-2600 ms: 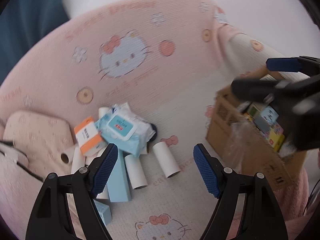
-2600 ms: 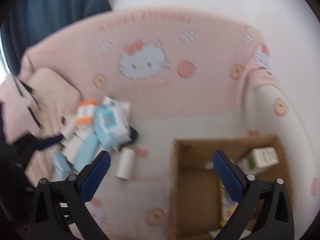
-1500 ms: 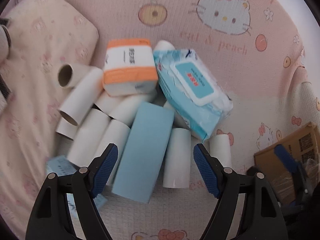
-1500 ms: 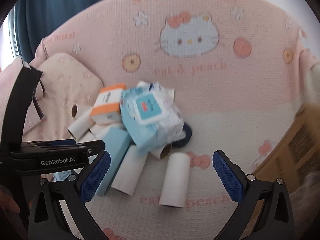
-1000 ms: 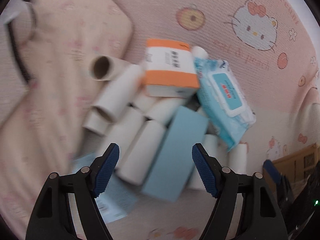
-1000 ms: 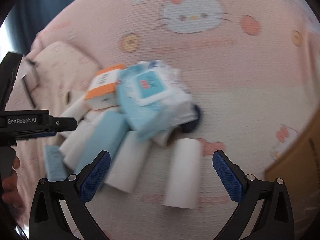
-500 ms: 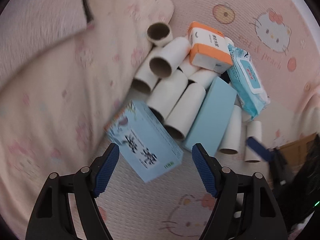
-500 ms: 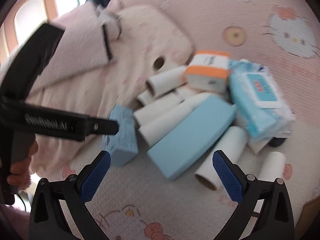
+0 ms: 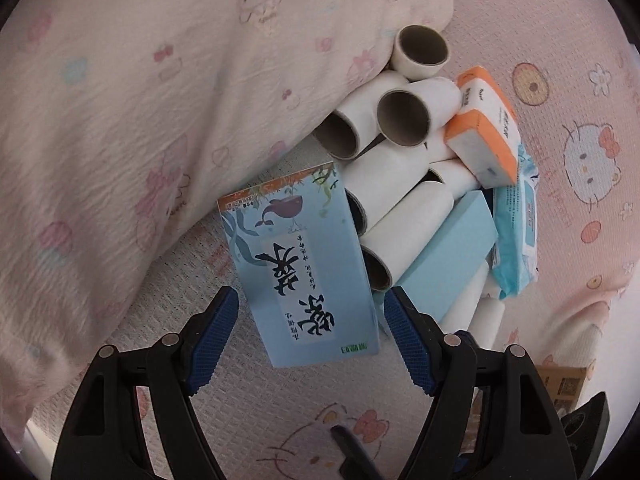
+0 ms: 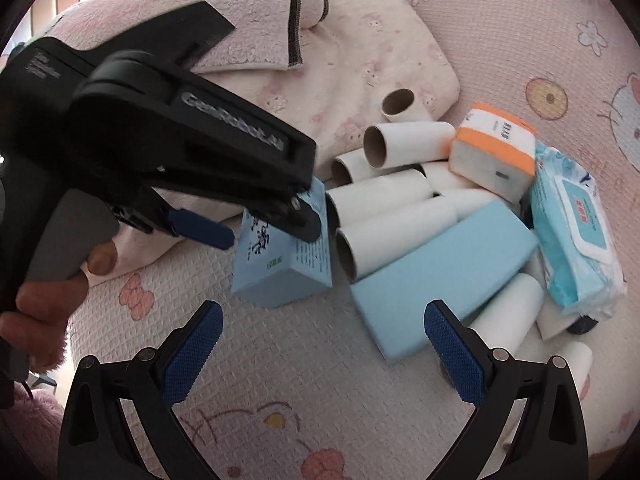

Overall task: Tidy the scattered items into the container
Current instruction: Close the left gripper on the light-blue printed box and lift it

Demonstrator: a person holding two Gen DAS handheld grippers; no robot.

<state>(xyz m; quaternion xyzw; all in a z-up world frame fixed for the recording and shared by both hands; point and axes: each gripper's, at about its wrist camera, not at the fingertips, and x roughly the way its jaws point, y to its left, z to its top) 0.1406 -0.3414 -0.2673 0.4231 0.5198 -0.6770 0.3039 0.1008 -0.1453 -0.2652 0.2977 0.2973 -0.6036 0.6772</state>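
A pale blue printed box (image 9: 304,264) lies on the pink bed cover at the near edge of a pile. My left gripper (image 9: 310,330) is open, its fingers either side of the box's near end, not touching it. The box also shows in the right wrist view (image 10: 280,256) under the left gripper (image 10: 272,230). The pile holds several white cardboard tubes (image 9: 404,120), a plain light blue box (image 9: 448,256), an orange-and-white tissue pack (image 9: 484,128) and a blue wet-wipes pack (image 9: 516,228). My right gripper (image 10: 320,352) is open and empty, hovering above the cover before the plain blue box (image 10: 440,268).
A pale pink pillow (image 9: 168,92) lies left of the pile, touching the tubes. A corner of the cardboard container (image 9: 560,384) shows at the lower right of the left wrist view. A folded pink towel (image 10: 256,16) lies behind the pillow.
My left gripper has swung left and down over the pile and now straddles the printed blue box. My right gripper has moved from the cardboard container to the pile.
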